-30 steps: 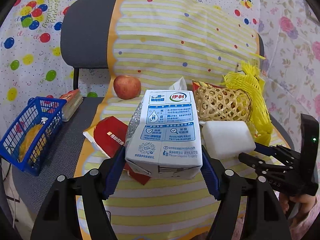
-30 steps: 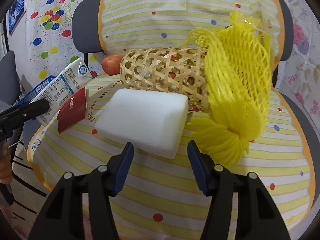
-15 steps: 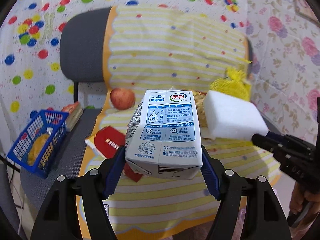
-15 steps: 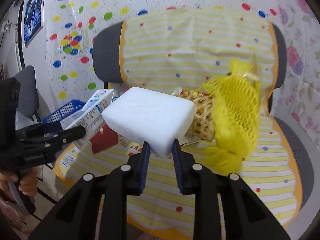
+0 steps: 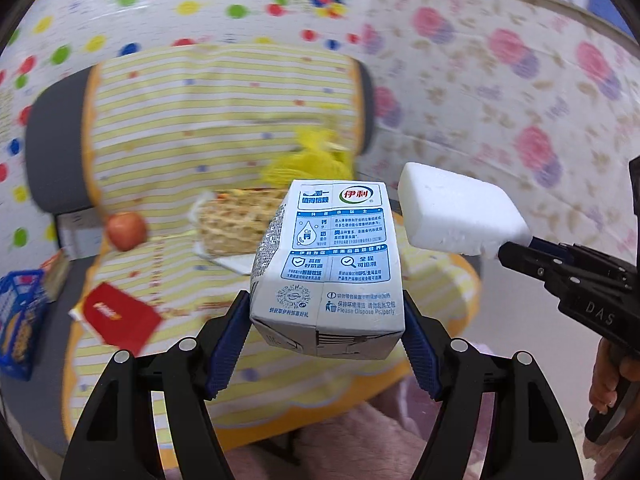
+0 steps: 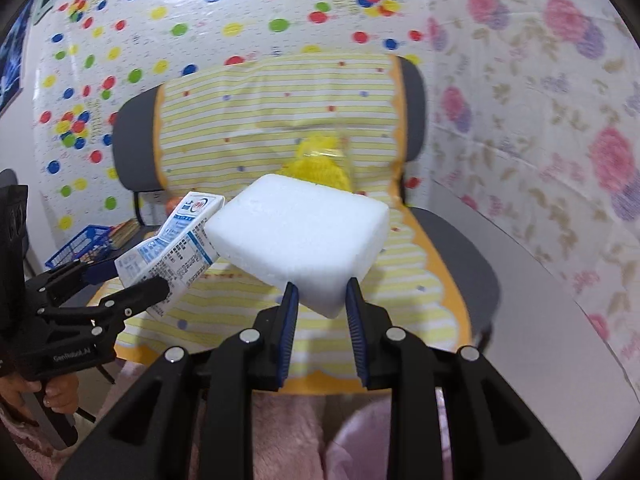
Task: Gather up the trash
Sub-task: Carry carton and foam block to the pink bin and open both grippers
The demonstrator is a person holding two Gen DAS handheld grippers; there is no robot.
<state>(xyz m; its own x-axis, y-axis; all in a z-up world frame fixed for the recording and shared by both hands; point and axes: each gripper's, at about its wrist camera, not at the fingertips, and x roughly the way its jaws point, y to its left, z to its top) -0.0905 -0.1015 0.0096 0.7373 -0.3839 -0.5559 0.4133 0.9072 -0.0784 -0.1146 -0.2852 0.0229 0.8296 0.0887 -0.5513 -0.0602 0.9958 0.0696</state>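
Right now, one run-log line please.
left gripper: shut on milk carton | right gripper: shut on foam block | both lifted off chair

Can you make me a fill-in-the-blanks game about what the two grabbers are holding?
1. The left hand-held gripper is shut on a ____ carton.
2. The right hand-held gripper pinches a white ____ block.
3. On the striped chair cover lies a round red ____.
4. The net bag is coloured ____.

Missing words: milk; foam; apple; yellow
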